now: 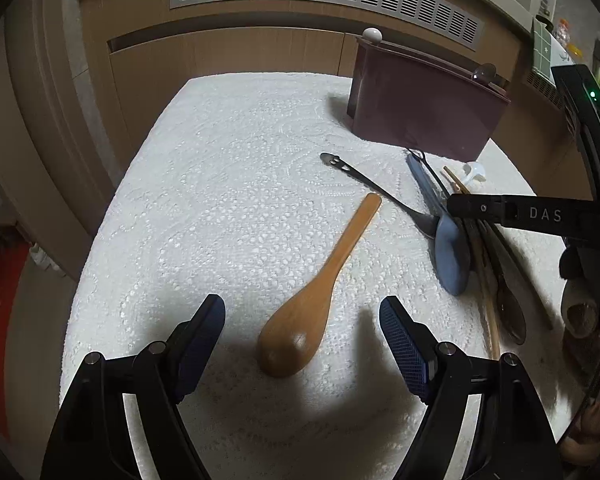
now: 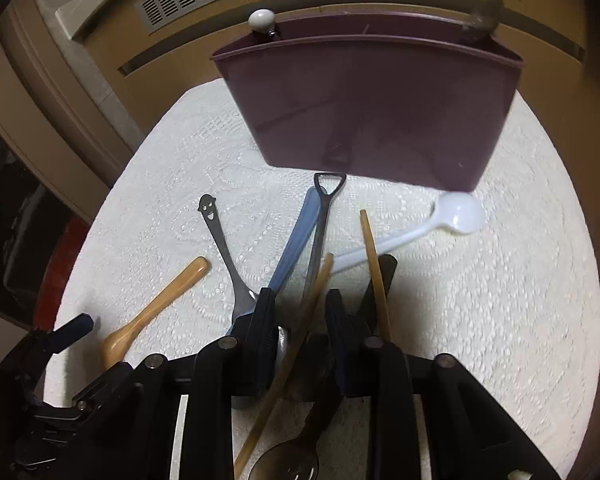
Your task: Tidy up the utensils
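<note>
White lace-patterned tablecloth (image 1: 236,184); maroon utensil holder (image 2: 372,108); tan wooden rice paddle (image 1: 316,292); blue-grey spoon (image 1: 452,252); translucent white plastic spoon (image 2: 440,224)

Dim warm light, hard shadows, fisheye-bent edges — slight blur

The wooden rice paddle (image 1: 304,312) has a smooth, slightly glossy varnish, and it sits on a white cloth (image 1: 220,184) with a rough, knobbly lace weave. Upper right, the maroon bin (image 1: 424,108) looks like matt plastic; the smiley-handled spoon (image 2: 220,240) is dull grey metal, the white spoon (image 2: 440,224) glossy plastic.
</note>
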Available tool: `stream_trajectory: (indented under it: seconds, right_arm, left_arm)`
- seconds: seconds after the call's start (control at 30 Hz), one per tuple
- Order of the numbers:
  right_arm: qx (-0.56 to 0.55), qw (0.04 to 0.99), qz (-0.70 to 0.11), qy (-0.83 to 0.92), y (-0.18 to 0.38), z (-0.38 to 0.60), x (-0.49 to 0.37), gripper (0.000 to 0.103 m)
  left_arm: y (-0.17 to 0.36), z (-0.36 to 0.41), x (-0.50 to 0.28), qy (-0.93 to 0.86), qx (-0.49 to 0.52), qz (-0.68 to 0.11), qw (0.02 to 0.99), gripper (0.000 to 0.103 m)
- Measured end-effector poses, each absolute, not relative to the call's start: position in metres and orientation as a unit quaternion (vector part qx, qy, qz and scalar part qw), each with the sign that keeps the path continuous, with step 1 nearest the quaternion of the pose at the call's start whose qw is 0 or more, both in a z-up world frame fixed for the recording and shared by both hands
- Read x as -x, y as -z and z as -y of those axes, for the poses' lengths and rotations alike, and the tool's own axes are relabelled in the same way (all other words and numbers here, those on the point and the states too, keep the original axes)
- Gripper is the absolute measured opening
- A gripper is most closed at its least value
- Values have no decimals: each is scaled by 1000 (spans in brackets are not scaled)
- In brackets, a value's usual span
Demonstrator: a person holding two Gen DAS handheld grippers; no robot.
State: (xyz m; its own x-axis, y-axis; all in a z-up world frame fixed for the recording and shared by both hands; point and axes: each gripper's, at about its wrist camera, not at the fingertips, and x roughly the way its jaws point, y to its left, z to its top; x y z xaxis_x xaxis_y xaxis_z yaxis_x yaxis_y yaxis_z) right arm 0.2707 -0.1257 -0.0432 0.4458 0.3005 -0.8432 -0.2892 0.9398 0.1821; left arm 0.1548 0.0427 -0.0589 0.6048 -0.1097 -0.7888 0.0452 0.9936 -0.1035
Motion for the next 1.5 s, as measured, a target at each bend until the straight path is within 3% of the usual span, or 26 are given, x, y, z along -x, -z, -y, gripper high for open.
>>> stream_trajectory:
  seconds: [0.4,0.73,0.8,0.87,1.13,1.23,1.3,1.37,1.4,1.5]
  right_arm:
    - [33,865,-478,-147,31,180,-236,8]
    - [38,876,-462,-137,31,193,-221,8]
    - [48,878,-458,-129,32,193,-219,8]
    - [64,882,-451,-119,32,193,-216,8]
    - [60,883,-449,-119,31,203,-208,11]
    - [56,884,-450,-112,31,209,-204,25]
    - [57,887,-446,-104,30,214,-202,39]
    - [50,887,-447,-100,29,220,-201,46]
    - [42,887,-449,-100,28,222,-202,46]
    - [17,884,-456,-106,29,219,-207,46]
  left_arm:
    - [64,-54,-138,44,64,-461,884,80]
    - [62,-21,-159,125,85,-466,872,79]
    - [59,-15,-163,135,81,-459,874,64]
    - [50,-8,-175,136,49,-454,879,56]
    - [40,8,-263,153,-23,-516,842,42]
    - [48,27,-283,151,-67,-529,833,40]
    - [55,37,-290,154,-83,-537,825,34]
    - [57,50,-293,149,-108,-527,830,27]
    - [57,53,-293,149,-114,-522,832,19]
    - [52,52,-283,150,-92,-509,842,14]
